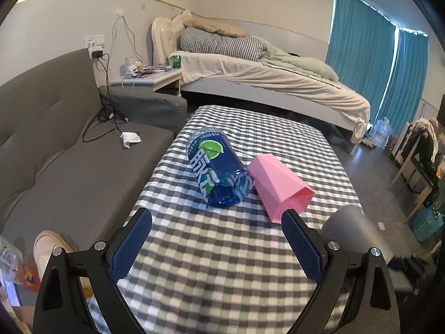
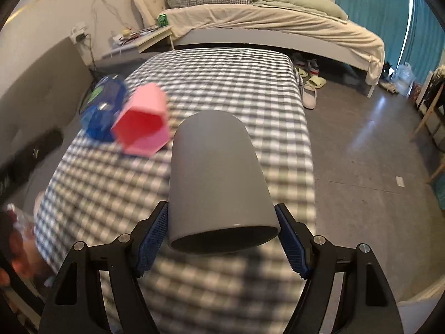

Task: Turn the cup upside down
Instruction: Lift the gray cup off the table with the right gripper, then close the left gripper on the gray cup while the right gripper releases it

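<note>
The checked tabletop (image 2: 228,78) fills most of both views, and above it the grey cup (image 2: 219,178) is up in the right claw (image 2: 222,233), clenched on it with one blue pad on each side near the rim. The cup's long axis runs straight away from that claw along its fingers, closed base pointing forward and slightly up, open mouth back toward the camera and tipped a little downward, so I'd call it partway through the turn, not yet mouth-down. It seems to be clear of the cloth, though the blur makes that hard to confirm. Off to its left lie a blue bottle (image 1: 219,172) on its side and, just beside it, a pink cup (image 1: 278,186) also on its side, mouth toward the cameras. The left claw (image 1: 217,217) hangs released and empty, short of the bottle; the grey cup shows at its right, so the right hand owns this move.
</note>
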Motion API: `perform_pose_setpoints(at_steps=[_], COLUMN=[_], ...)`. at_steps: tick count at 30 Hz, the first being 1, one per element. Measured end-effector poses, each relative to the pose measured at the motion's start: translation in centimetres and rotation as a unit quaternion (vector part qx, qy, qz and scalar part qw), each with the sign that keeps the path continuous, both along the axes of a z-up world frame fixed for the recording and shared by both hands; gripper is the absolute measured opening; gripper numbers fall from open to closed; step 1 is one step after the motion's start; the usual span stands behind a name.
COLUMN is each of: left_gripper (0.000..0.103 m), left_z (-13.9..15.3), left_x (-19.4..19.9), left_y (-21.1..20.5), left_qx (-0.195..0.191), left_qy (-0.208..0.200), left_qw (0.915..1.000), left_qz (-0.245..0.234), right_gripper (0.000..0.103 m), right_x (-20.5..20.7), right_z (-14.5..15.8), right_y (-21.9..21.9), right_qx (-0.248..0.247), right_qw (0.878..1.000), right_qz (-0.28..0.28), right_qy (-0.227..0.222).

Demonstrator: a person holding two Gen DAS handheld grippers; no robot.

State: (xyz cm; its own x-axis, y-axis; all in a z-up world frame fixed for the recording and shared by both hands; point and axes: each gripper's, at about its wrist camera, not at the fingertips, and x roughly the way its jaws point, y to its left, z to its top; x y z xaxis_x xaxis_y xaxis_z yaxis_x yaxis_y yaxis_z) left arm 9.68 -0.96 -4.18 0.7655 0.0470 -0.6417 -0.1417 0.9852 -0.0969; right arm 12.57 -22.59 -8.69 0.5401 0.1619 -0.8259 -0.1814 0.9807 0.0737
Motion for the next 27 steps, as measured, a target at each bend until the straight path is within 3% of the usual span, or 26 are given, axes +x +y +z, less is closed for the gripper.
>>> perform_pose_setpoints(at_steps=[7,16,21,27], left_gripper=[0.097,0.097,0.097,0.097], left_z=[0.7,1.6,1.6,1.4], left_x=[-3.4,-5.5,-5.0,-3.8], left_y=[2.1,4.9,4.7,3.1], left_qx=[0.023,0.016,0.022,0.024], left_qy=[0.003,-0.004,0.000,0.021], left_qw=[0.9997,0.9998,0.9995,0.9994], left_qz=[0.003,0.015,0.021,0.015], right_gripper=[0.075,0.075,0.085,0.087], right_x=[-6.4,-8.0,-8.1,-8.5], right_z=[0.4,0.0,-0.1,3.8], right_y=[3.5,8.7,8.4,6.1], right_qx=[0.002,-0.006,0.009,0.037], right_qw=[1.000,1.000,1.000,0.999], right_qz=[-0.009,-0.006,-0.005,0.012], right_qy=[0.002,0.009,0.015,-0.037])
